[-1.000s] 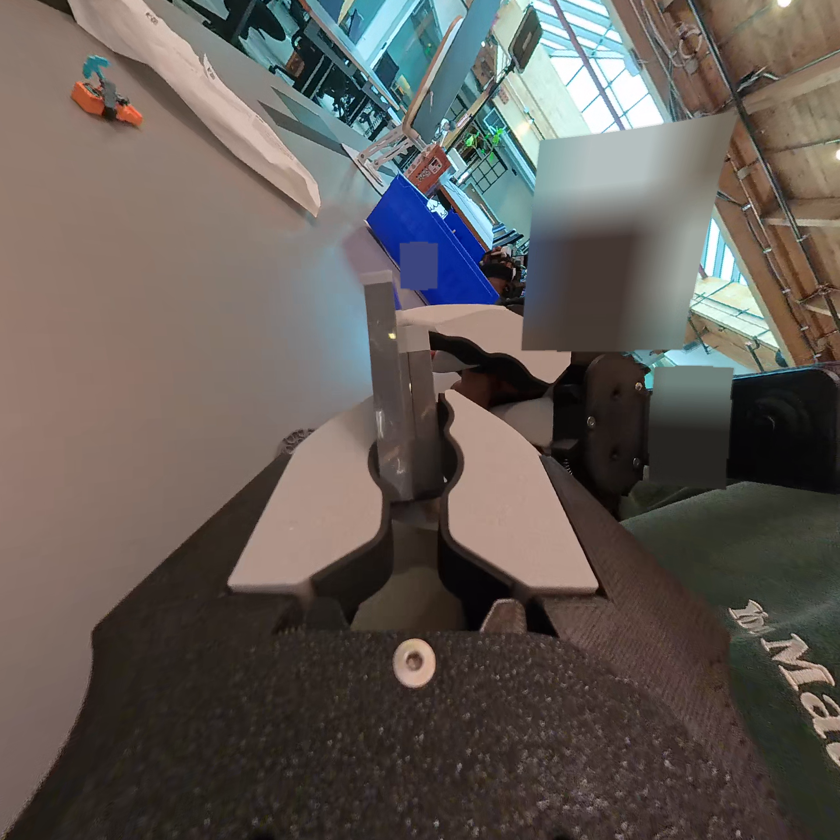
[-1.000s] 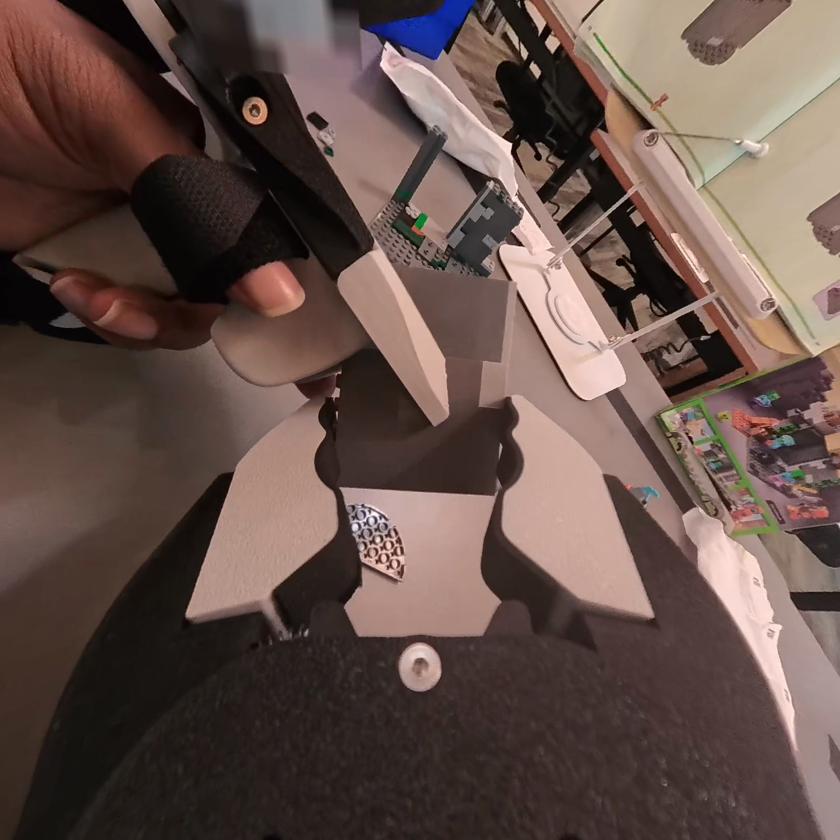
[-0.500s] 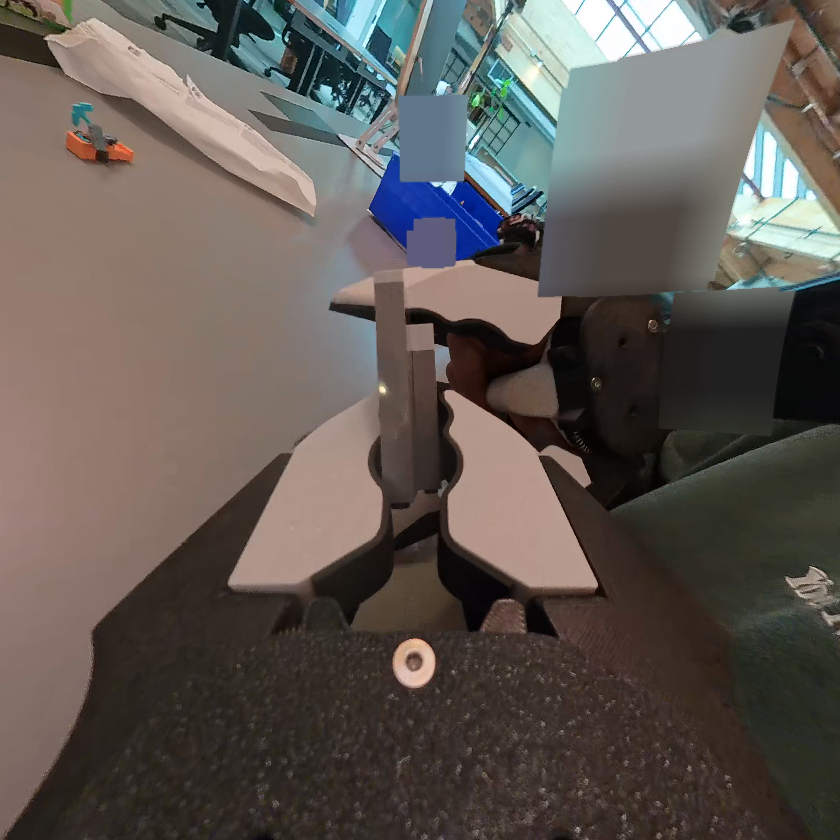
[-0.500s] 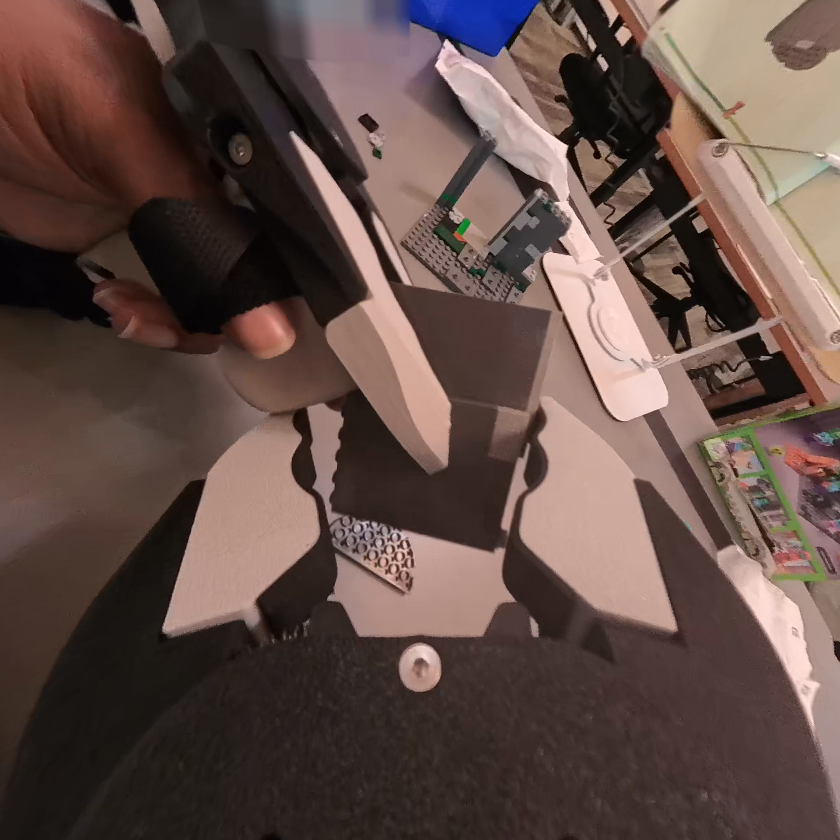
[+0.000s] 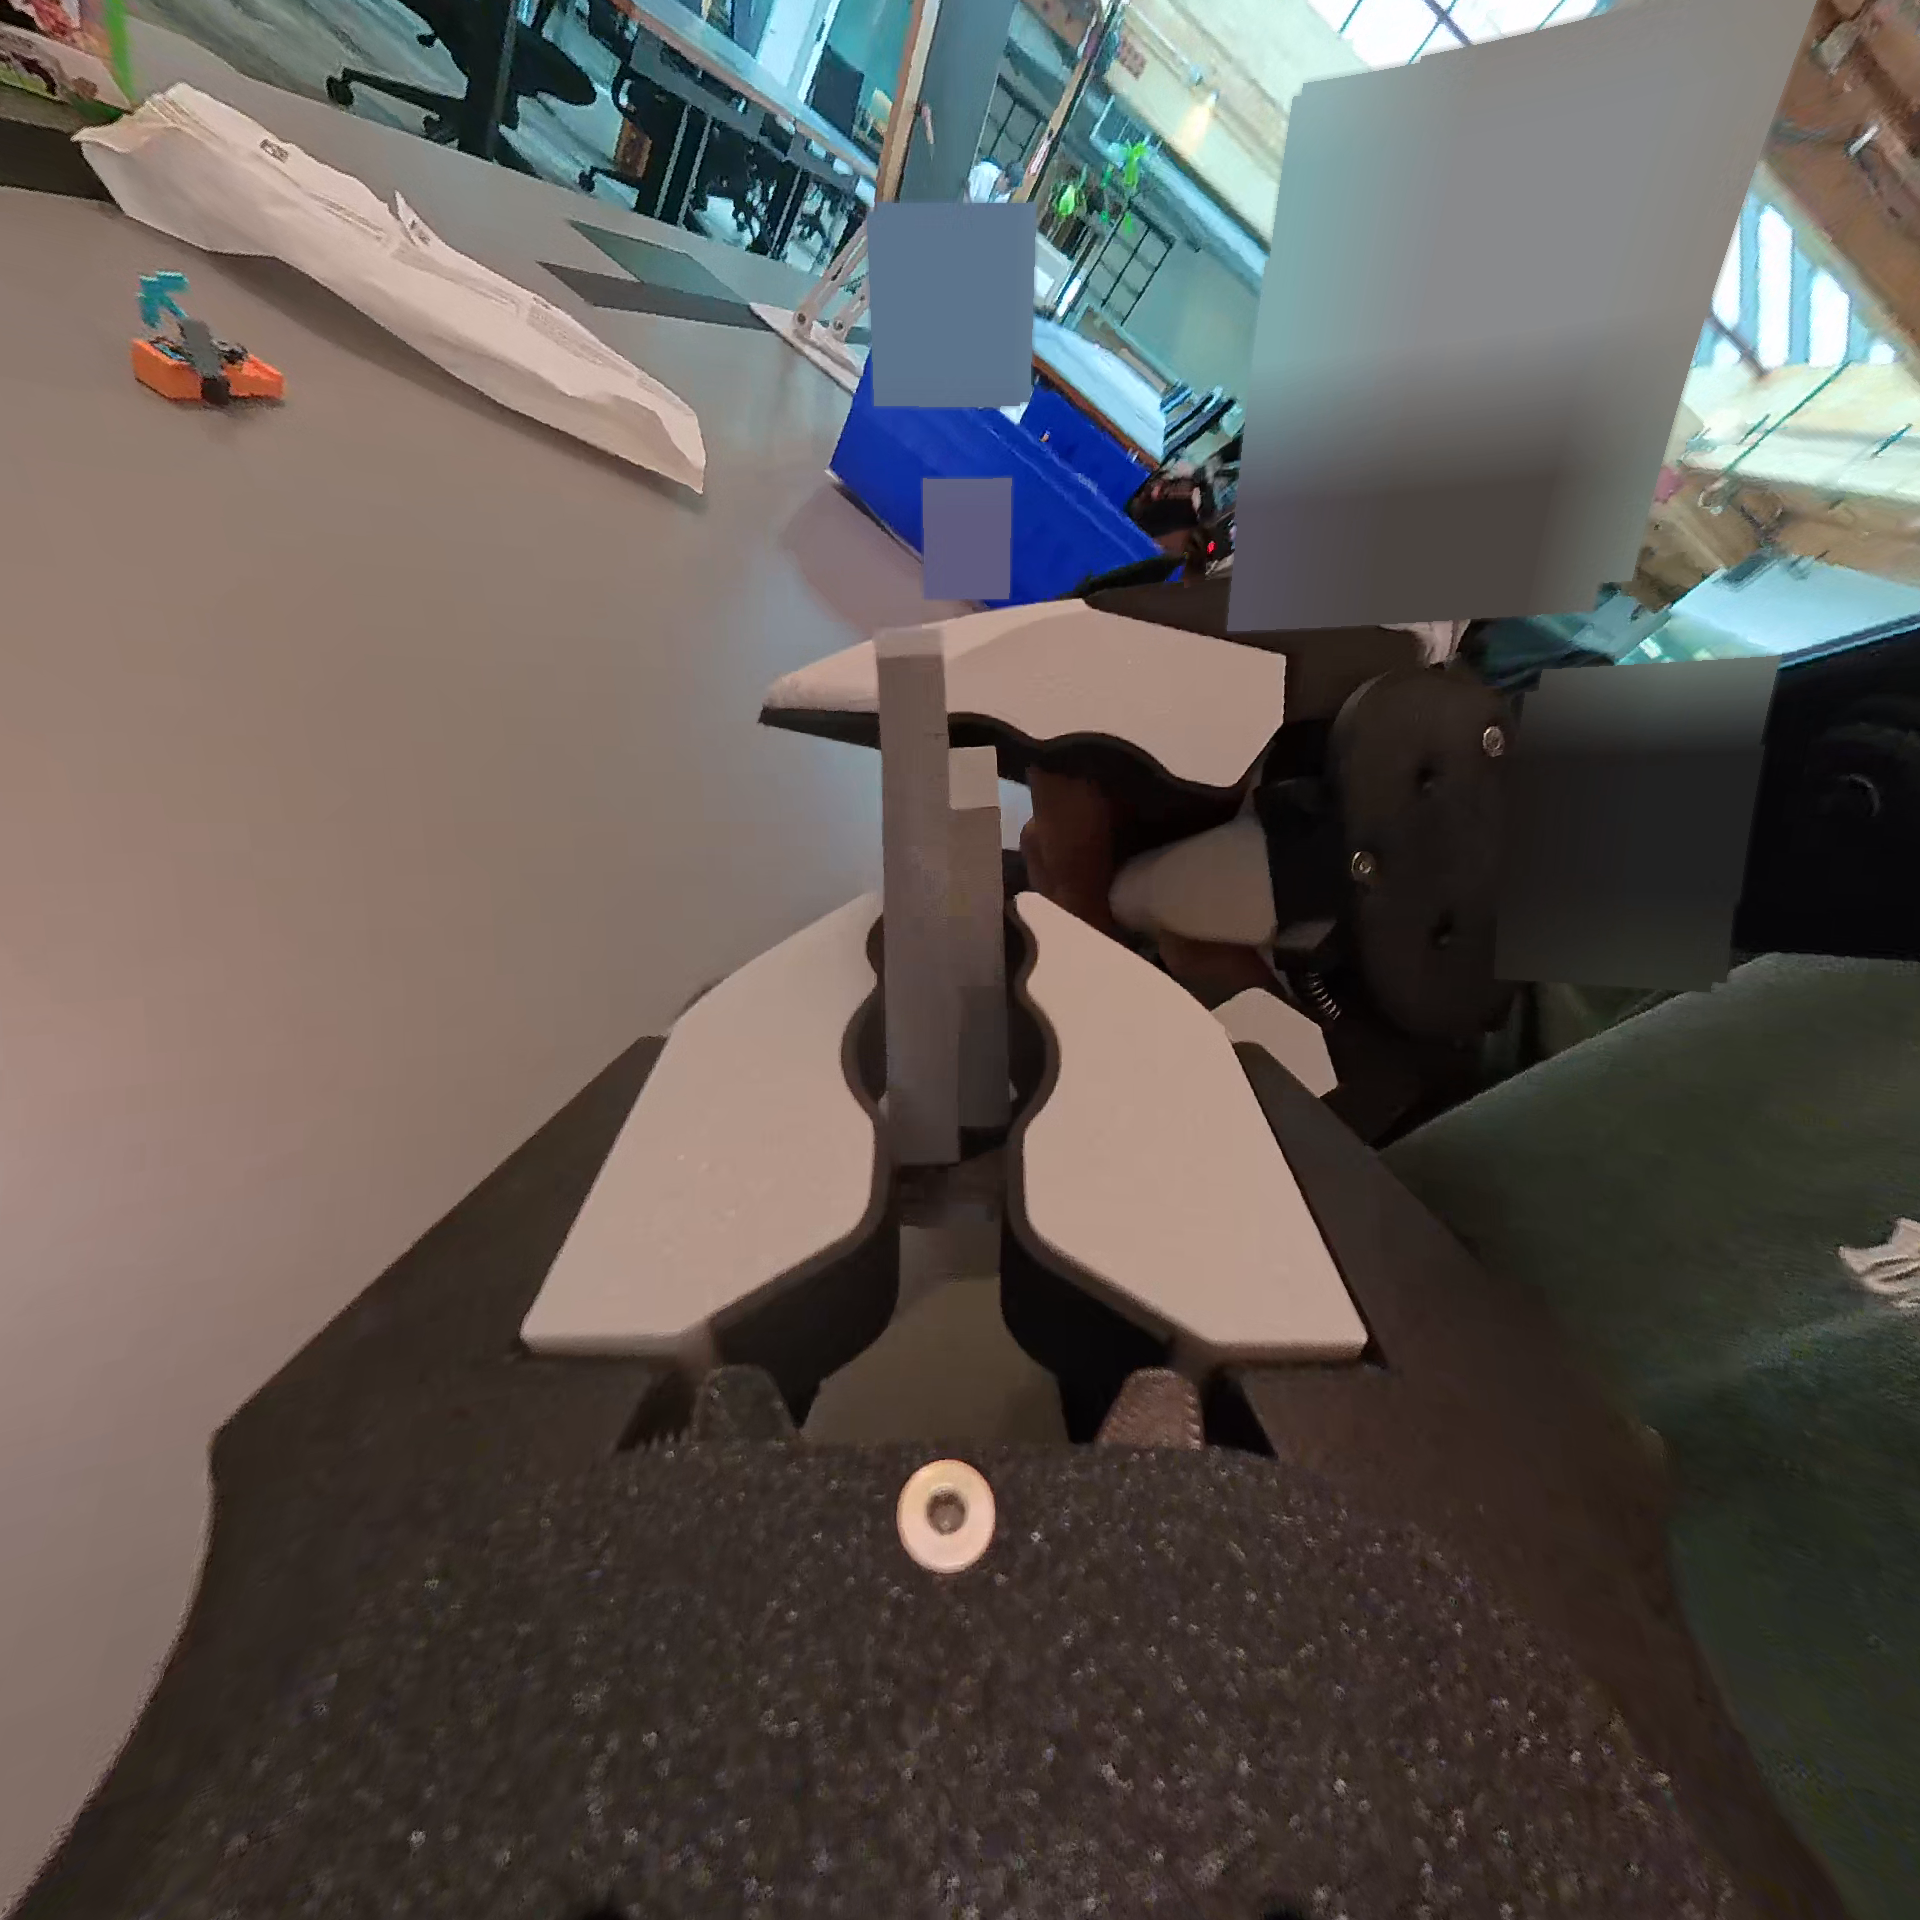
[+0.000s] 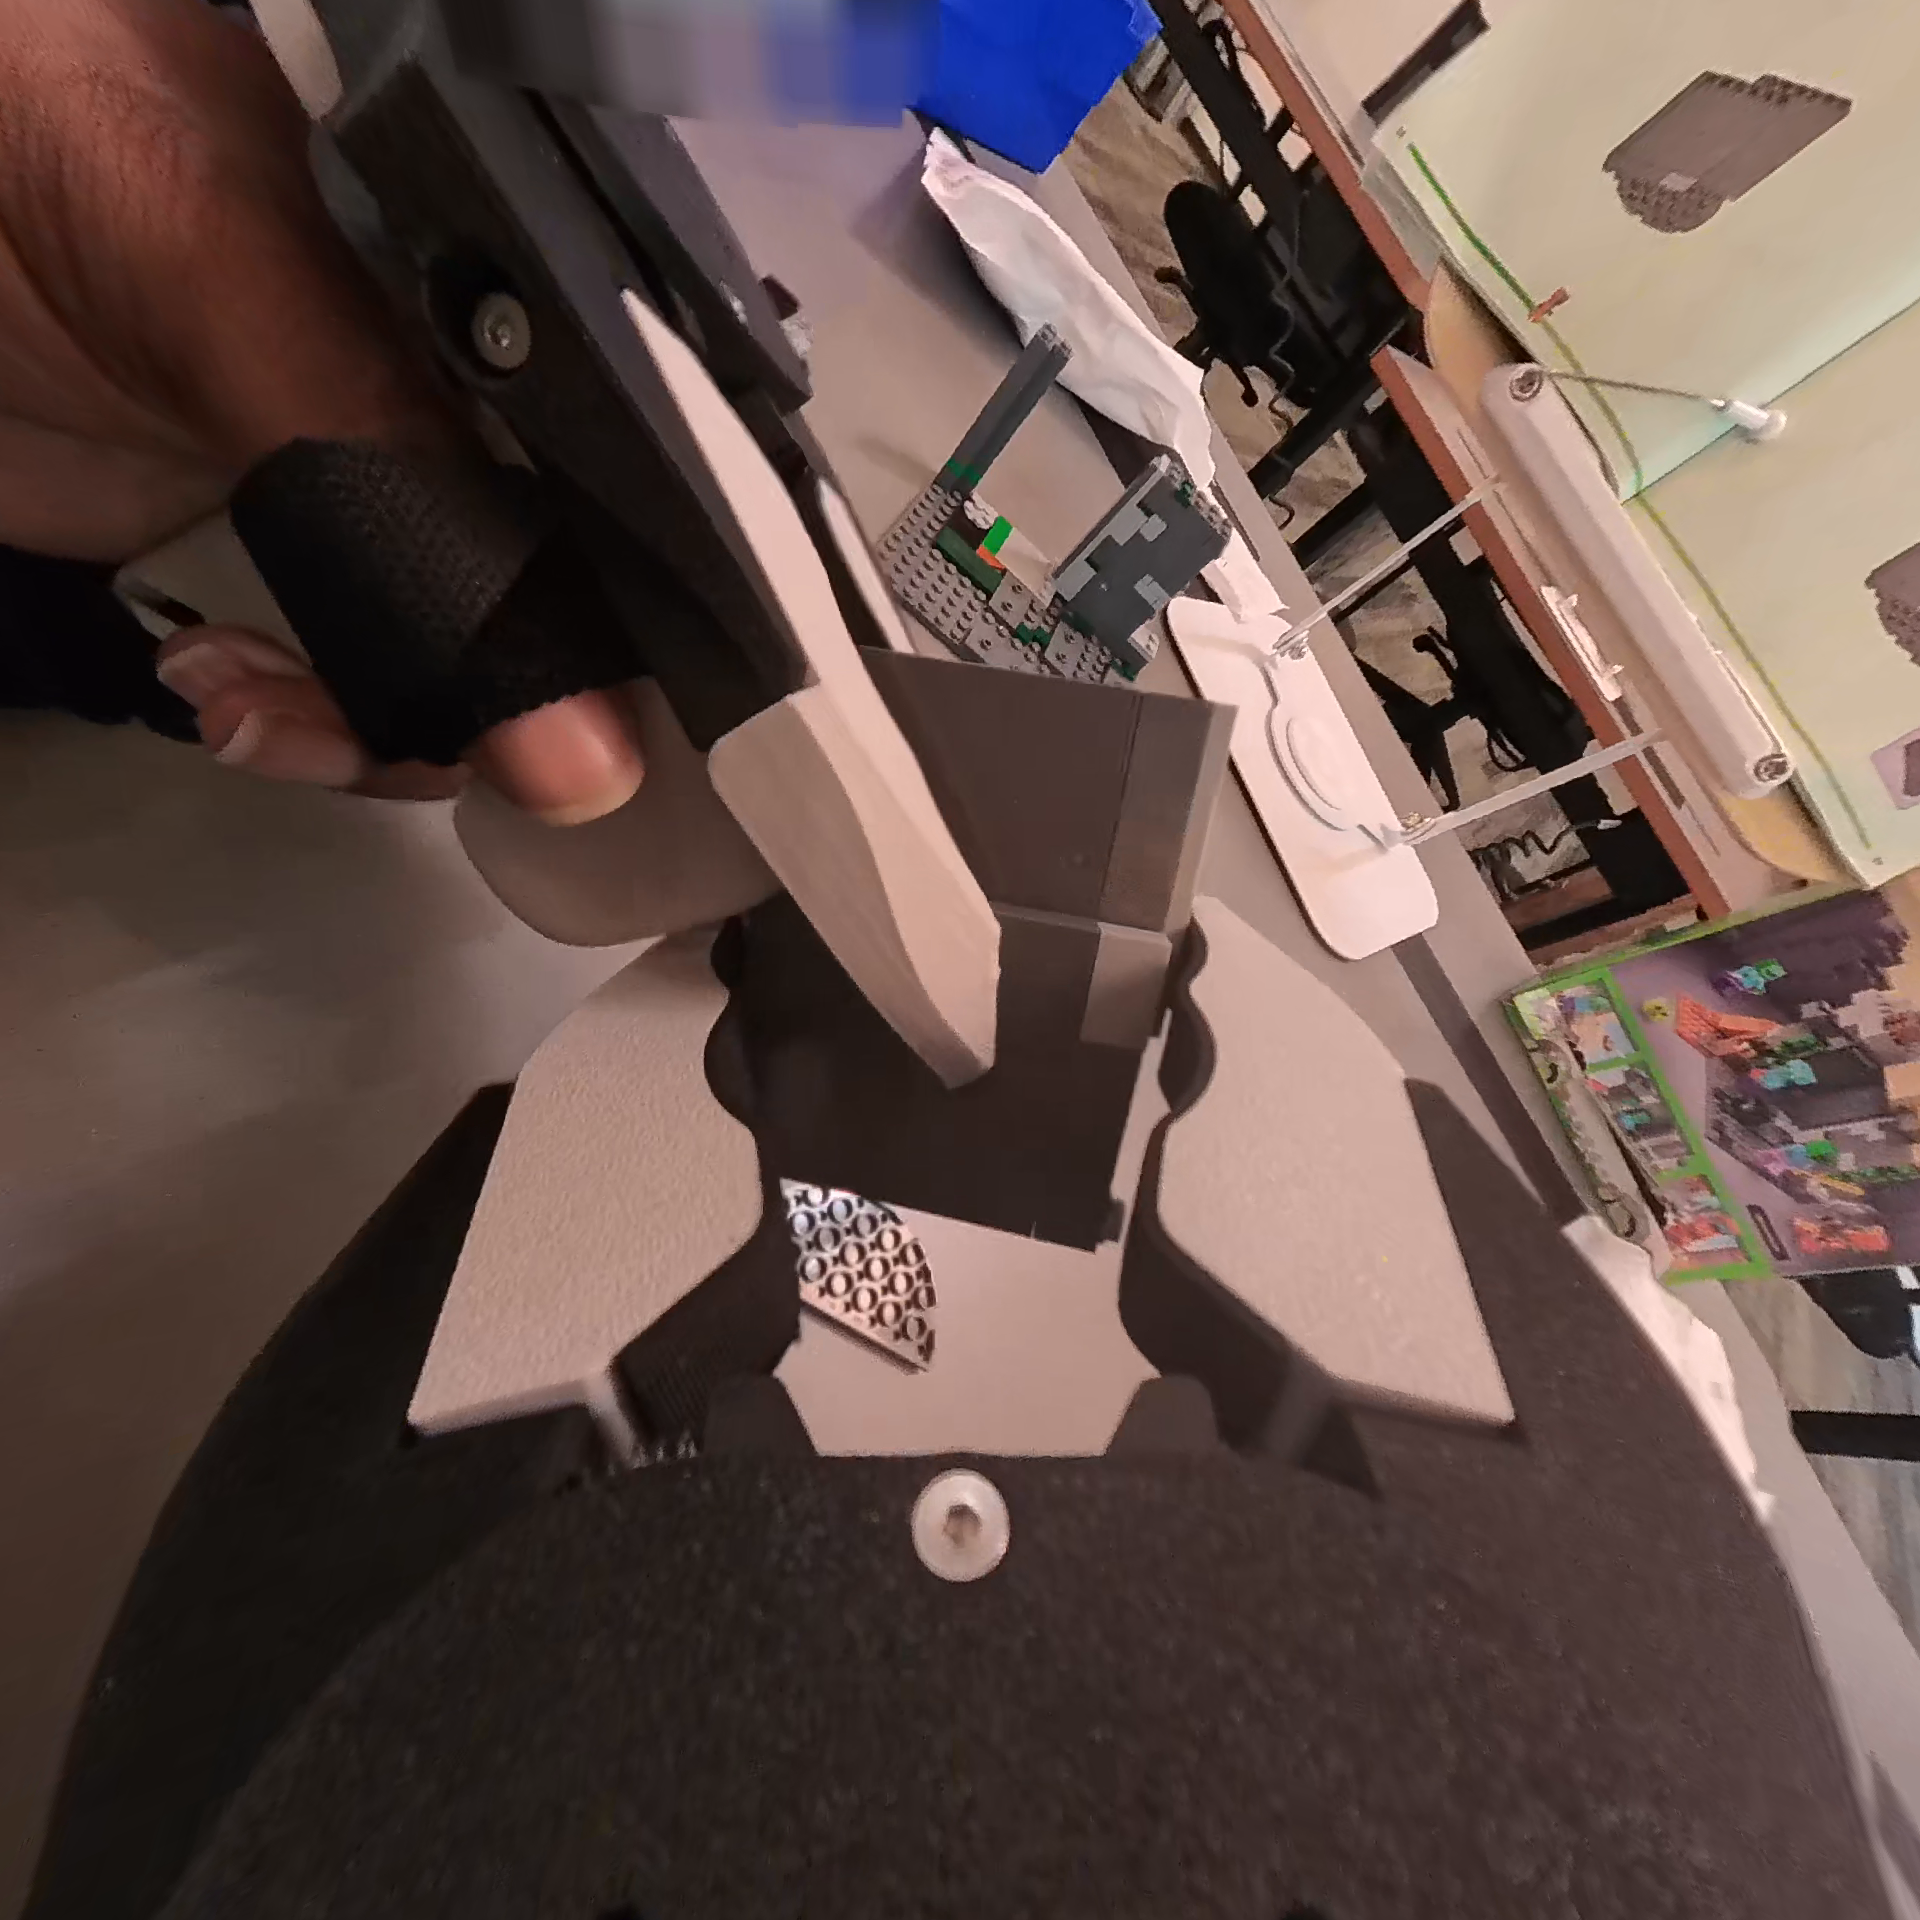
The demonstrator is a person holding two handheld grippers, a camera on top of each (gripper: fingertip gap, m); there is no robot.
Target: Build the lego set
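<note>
My left gripper (image 5: 948, 920) is shut on a flat grey stepped panel (image 5: 914, 810), seen edge-on and held above the table. In the right wrist view the panel (image 6: 1049, 790) shows face-on between the spread fingers of my right gripper (image 6: 961, 935). The right finger (image 6: 1320, 1195) is at the panel's stepped edge. The left gripper's finger (image 6: 862, 831) covers the panel's left part. In the left wrist view the right gripper's fingers (image 5: 1091, 675) straddle the panel's far end. The partial build (image 6: 1049, 582) stands further back on the table.
A curved grey studded plate (image 6: 862, 1268) lies on the table below the right gripper. A white stand base (image 6: 1320, 790), white paper bag (image 6: 1060, 301) and the set's box (image 6: 1714, 1091) are to the right. A small orange build (image 5: 203, 358) and blue bin (image 5: 987, 499) show in the left wrist view. My left and right fingertips are right by each other. Left tips and right tips are each some 30 centimeters from the partial build (image 6: 1049, 582).
The left gripper has brought the panel deeper between the right gripper's fingers. The right fingers have spread wider than a second ago. Both views have tilted.
</note>
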